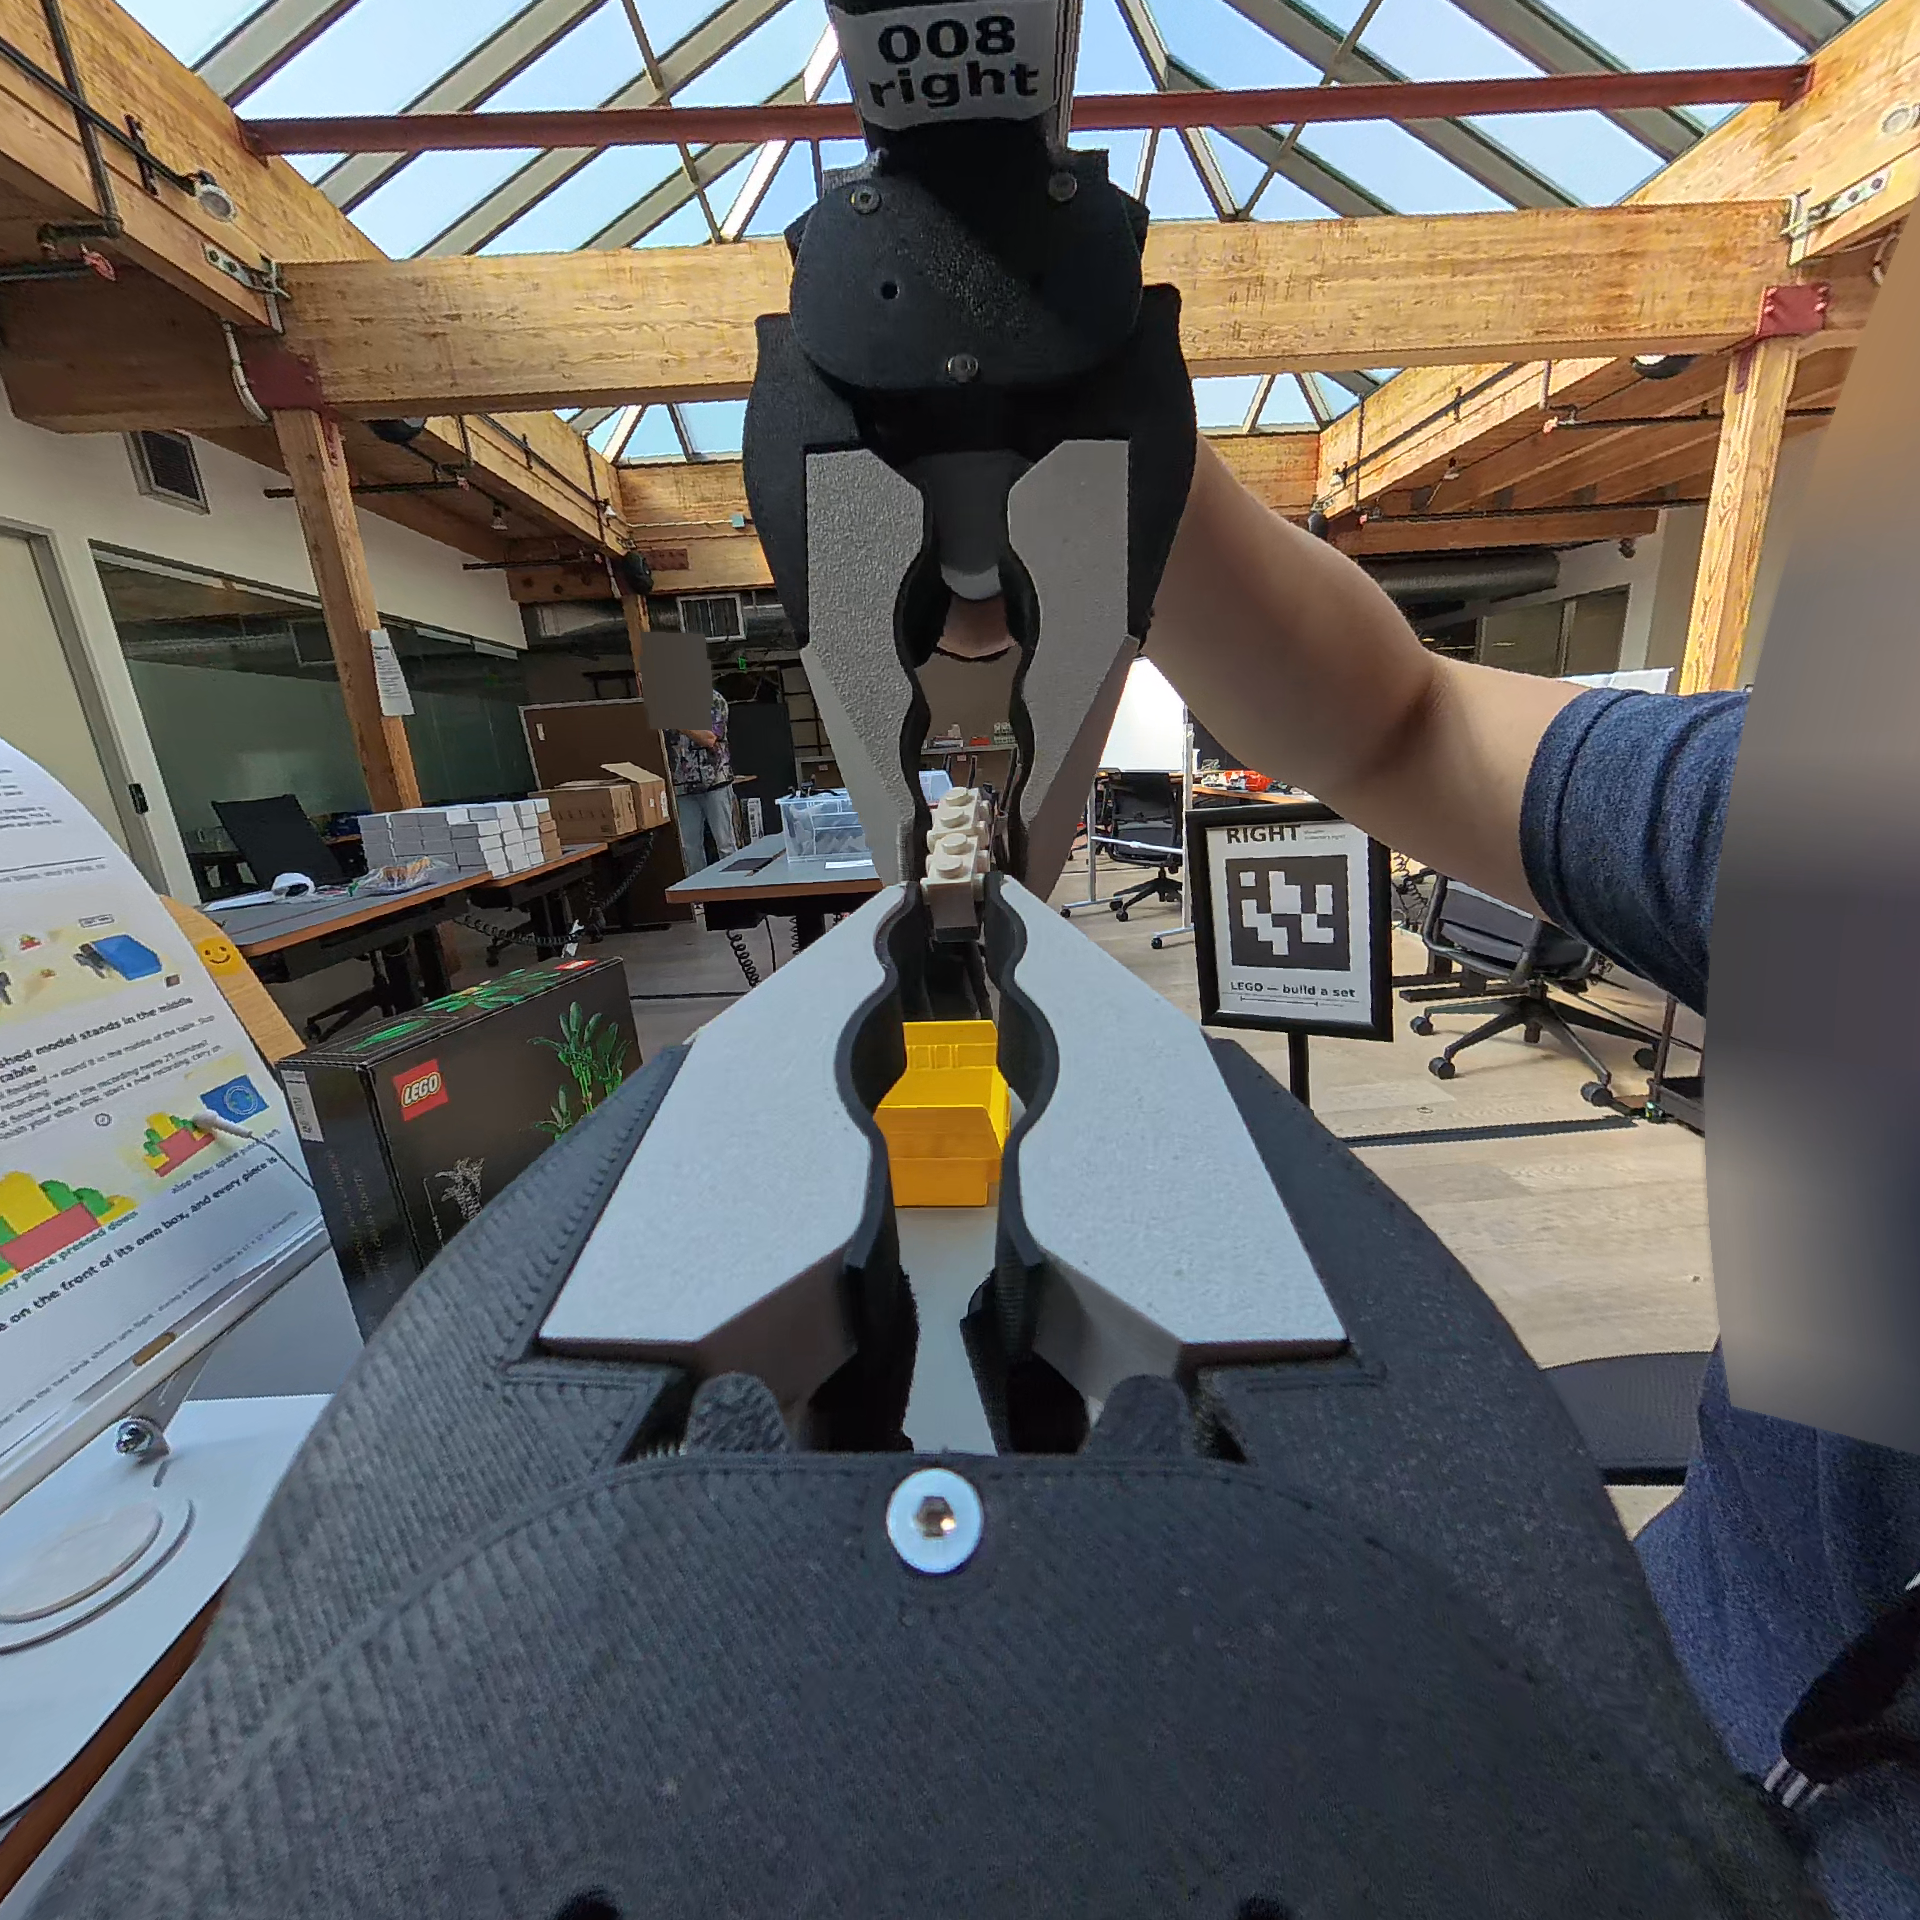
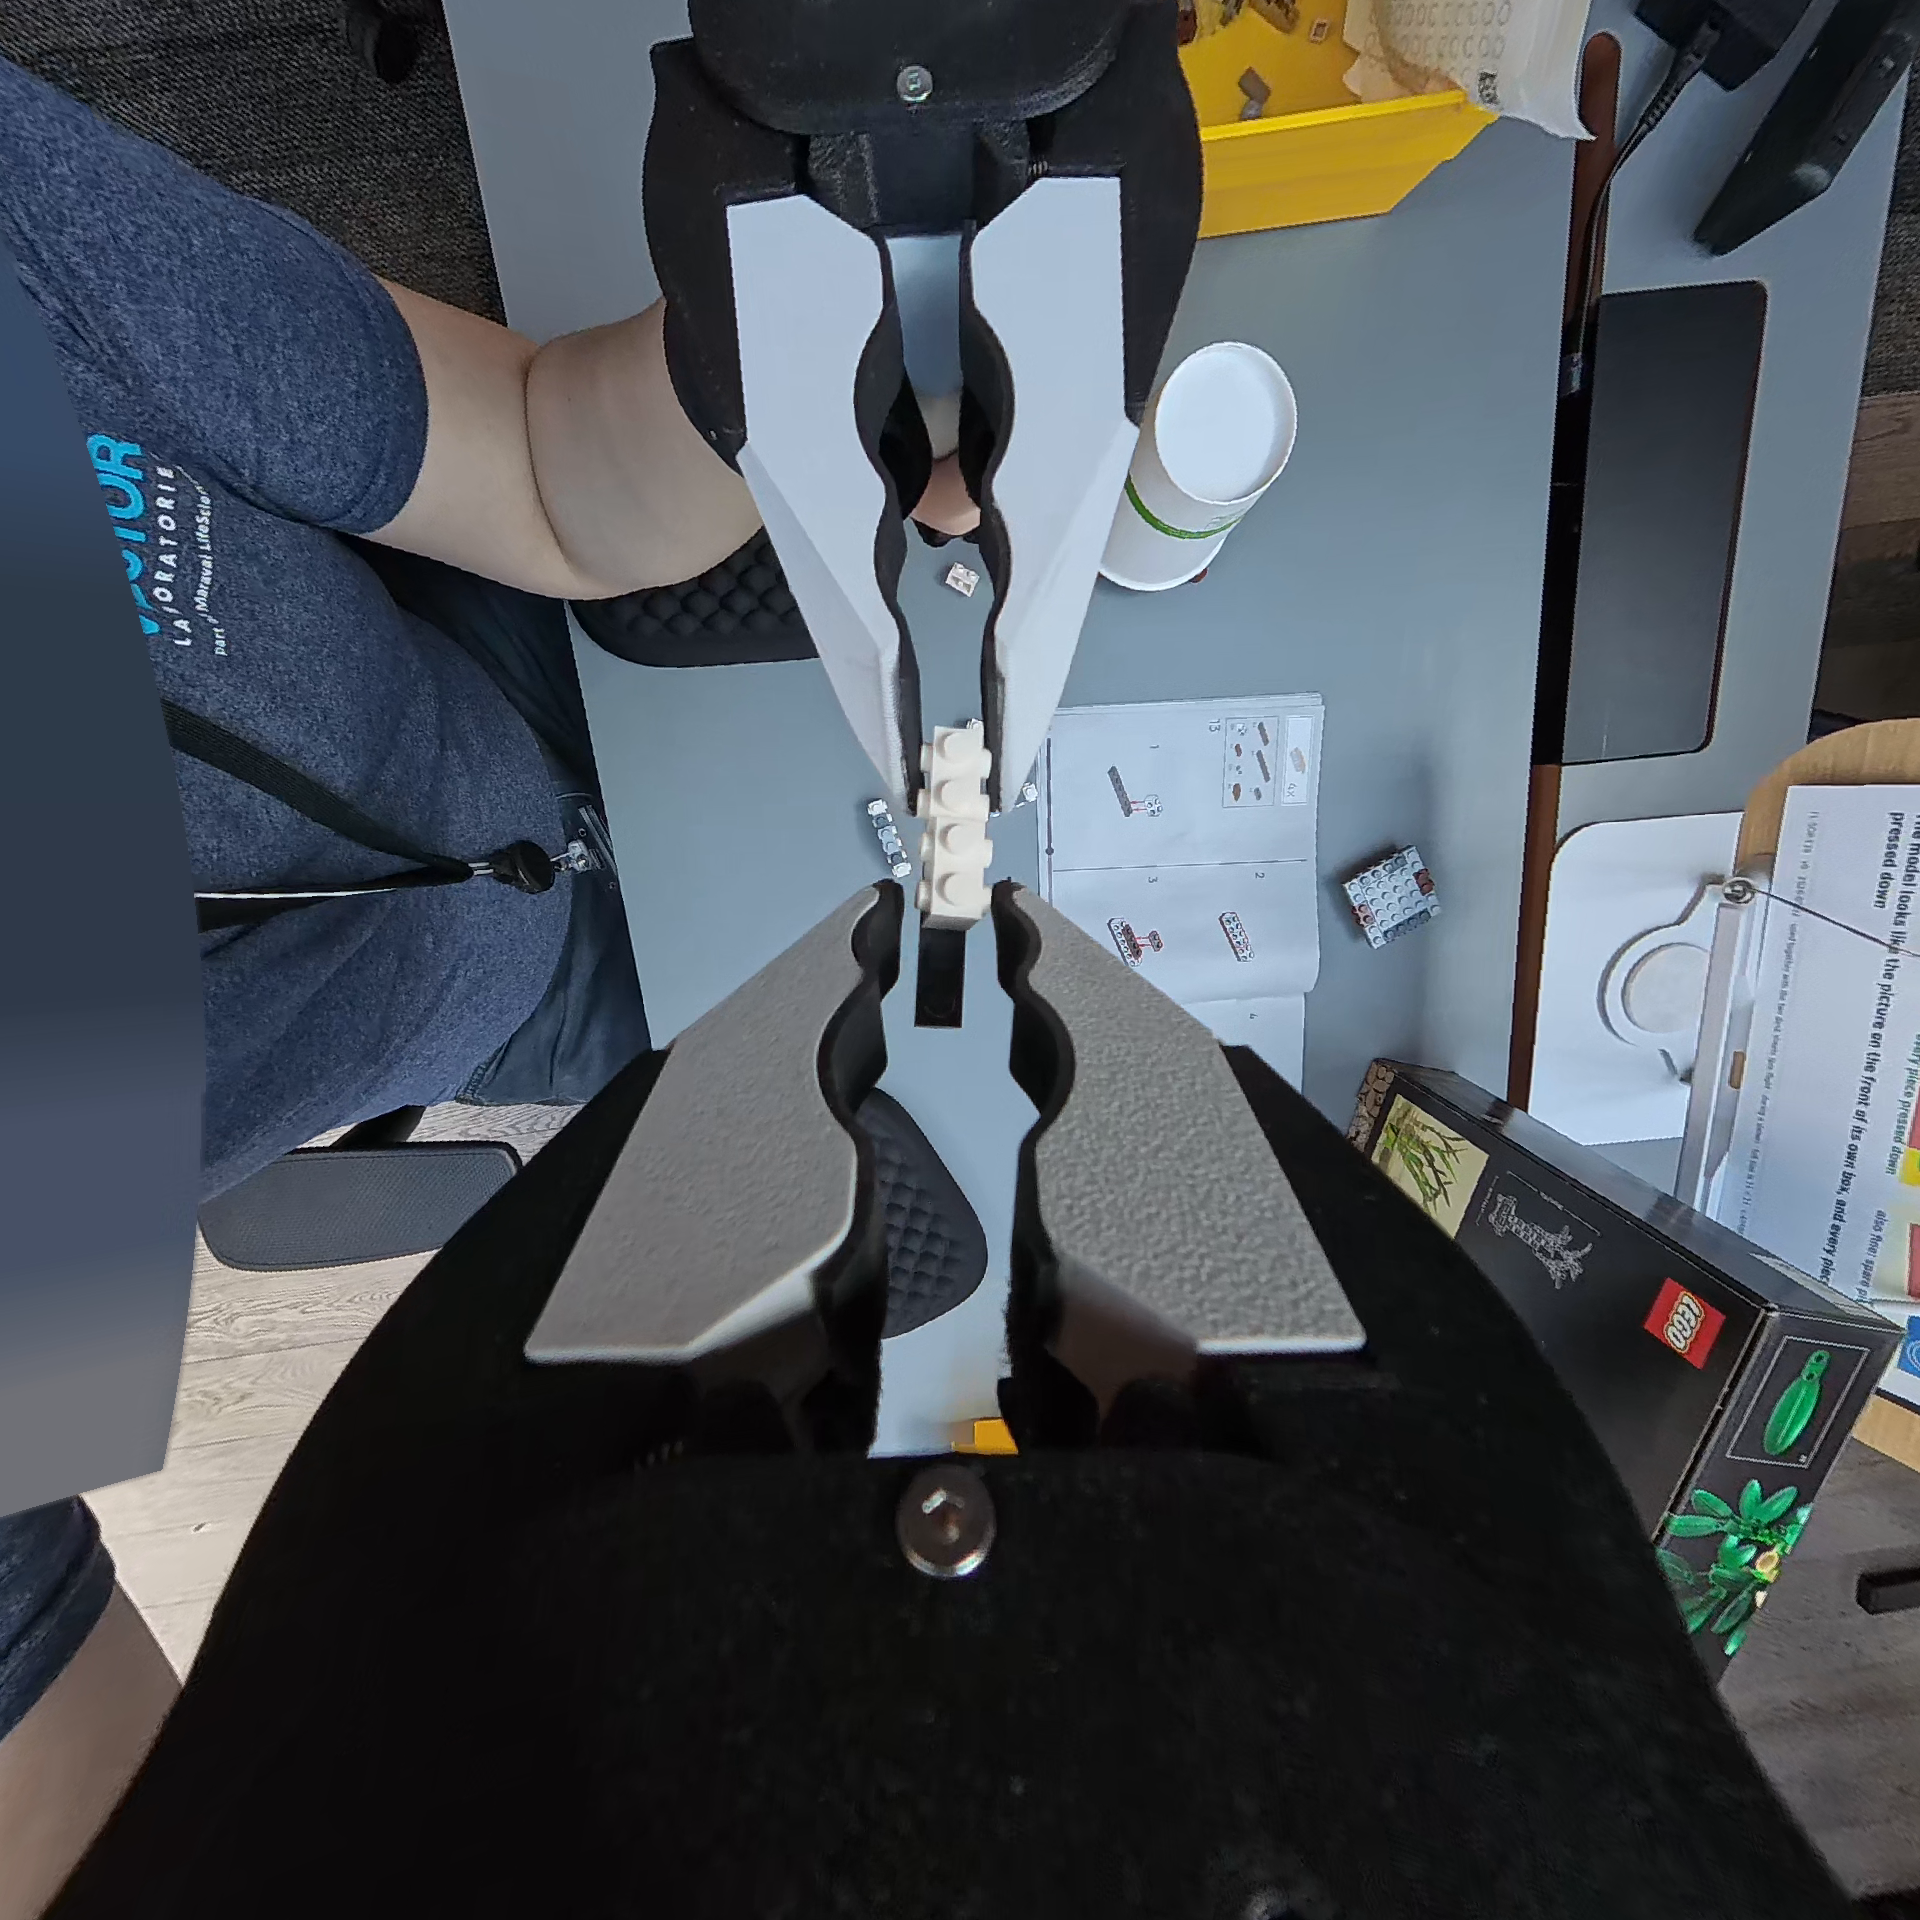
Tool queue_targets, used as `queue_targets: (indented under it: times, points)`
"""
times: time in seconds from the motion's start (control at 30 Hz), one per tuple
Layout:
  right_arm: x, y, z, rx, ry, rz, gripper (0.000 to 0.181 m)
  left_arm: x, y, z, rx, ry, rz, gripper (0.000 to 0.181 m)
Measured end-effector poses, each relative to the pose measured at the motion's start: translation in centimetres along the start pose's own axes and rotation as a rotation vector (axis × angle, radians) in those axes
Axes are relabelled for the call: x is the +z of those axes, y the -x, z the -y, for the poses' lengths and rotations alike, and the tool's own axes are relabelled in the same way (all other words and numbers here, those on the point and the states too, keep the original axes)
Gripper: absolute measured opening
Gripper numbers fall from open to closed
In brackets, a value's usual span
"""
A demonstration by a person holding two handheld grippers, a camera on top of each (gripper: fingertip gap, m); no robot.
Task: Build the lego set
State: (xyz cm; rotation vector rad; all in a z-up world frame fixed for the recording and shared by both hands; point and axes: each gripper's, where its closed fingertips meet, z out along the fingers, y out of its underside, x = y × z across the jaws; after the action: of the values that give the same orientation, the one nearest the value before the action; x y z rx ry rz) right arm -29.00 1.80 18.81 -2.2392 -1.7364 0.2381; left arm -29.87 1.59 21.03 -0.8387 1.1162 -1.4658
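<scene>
Mid-join: left claw (image 2: pixel 951 805) pinches the white brick stack (image 2: pixel 954 831); right claw (image 2: pixel 935 920) at 6 o'clock pinches its black plate (image 2: pixel 940 987). Next, press squarely together.

left wrist view: aimed level-to-upward, skylight and office seen | right wrist view: aimed steeply down at the table (image 2: pixel 727 790) | both set close behind their fingers | shared: white brick stack (image 1: pixel 954 844) (image 2: pixel 954 831), 2 grippers tip-to-tip

glass skylight (image 1: pixel 436 135), timber beams (image 1: pixel 540 312), perhaps office desks (image 1: pixel 416 894)
</scene>
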Motion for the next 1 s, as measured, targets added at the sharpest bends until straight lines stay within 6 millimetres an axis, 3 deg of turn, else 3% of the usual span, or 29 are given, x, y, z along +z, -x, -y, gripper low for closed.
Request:
queue_targets:
  times: [0.37, 0.5, 0.57, 0.7, 0.77, 0.87, 1.0]
  points:
    - [-0.2, -0.9, 0.6, -0.083, -0.033, -0.132, 0.047, -0.1, 0.0, 0.1, 0.001, -0.003, 0.002, 0.008]
    - [-1.6, -1.9, 1.5, -0.19, -0.127, -0.287, 0.067, -0.4, 0.3, 0.1, -0.005, -0.002, 0.014, 0.008]
    - [-2.9, -2.4, 2.4, -0.326, -0.212, -0.44, 0.079, -0.6, 0.6, 0.1, -0.009, -0.005, 0.021, 0.008]
    - [-4.1, -0.7, 3.2, -0.673, -0.325, -0.735, 0.078, -1.0, 1.0, 0.3, -0.012, -0.008, 0.039, 0.008]
    - [-3.6, -0.8, 2.9, -0.733, -0.271, -0.877, 0.077, -1.1, 1.1, 0.2, -0.012, -0.004, 0.048, 0.008]
    - [-2.0, -0.9, 2.5, -0.805, -0.185, -0.996, 0.059, -1.1, 1.3, 0.1, -0.016, 0.002, 0.055, 0.008]
    - [-1.1, -1.9, 2.2, -0.805, -0.097, -1.045, 0.044, -0.9, 1.5, -0.3, -0.016, 0.021, 0.067, 0.008]
